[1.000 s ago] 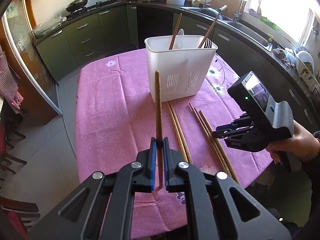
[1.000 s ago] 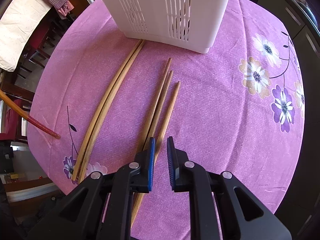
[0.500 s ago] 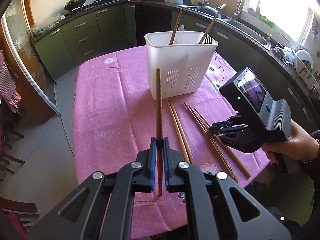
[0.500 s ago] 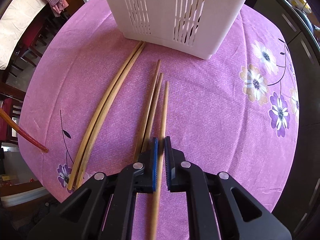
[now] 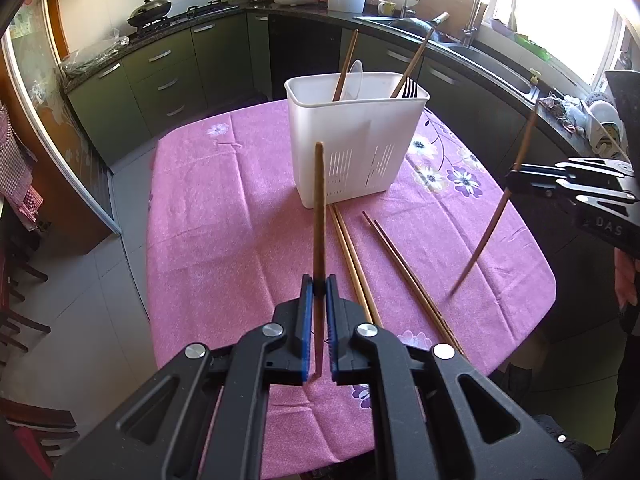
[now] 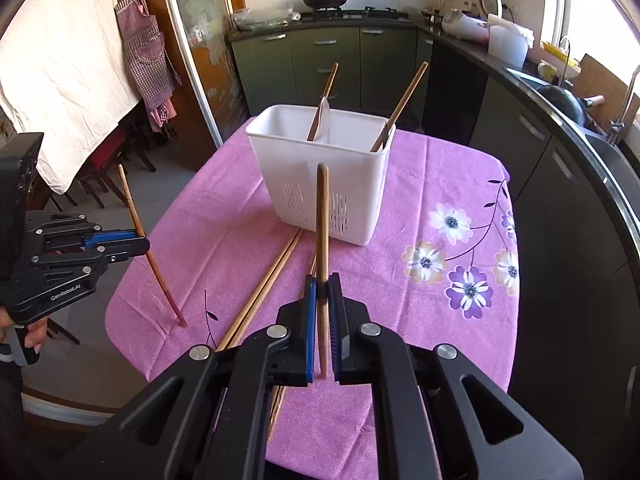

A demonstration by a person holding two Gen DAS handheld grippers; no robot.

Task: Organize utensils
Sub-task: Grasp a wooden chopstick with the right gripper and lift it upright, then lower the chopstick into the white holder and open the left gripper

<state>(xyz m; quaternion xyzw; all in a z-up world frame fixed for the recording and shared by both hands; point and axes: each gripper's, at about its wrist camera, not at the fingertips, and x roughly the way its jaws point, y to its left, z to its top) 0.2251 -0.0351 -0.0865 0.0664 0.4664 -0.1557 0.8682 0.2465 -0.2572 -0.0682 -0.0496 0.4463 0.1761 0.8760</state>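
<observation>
A white utensil caddy (image 5: 356, 136) (image 6: 320, 172) stands on the pink-clothed table (image 5: 224, 220), with two chopsticks, a white spoon and a fork in it. My left gripper (image 5: 319, 286) is shut on a dark brown chopstick (image 5: 319, 216) that points up toward the caddy. In the right wrist view this left gripper (image 6: 140, 240) shows at the left edge. My right gripper (image 6: 322, 284) is shut on a light wooden chopstick (image 6: 322, 220), held above the table. In the left wrist view the right gripper (image 5: 514, 180) hangs at the right. Two pairs of chopsticks (image 5: 352, 256) (image 5: 404, 264) lie in front of the caddy.
Dark green kitchen cabinets (image 5: 168, 76) and a counter with a sink (image 5: 480, 44) ring the table's far and right sides. Chairs (image 6: 100, 168) and a hanging checked apron (image 6: 148, 56) stand off the left side. A person's hand (image 5: 626, 280) holds the right gripper.
My right gripper shut on one chopstick from the table and lifted it well above the cloth, tilting upward. The left gripper kept its chopstick and stayed put.
</observation>
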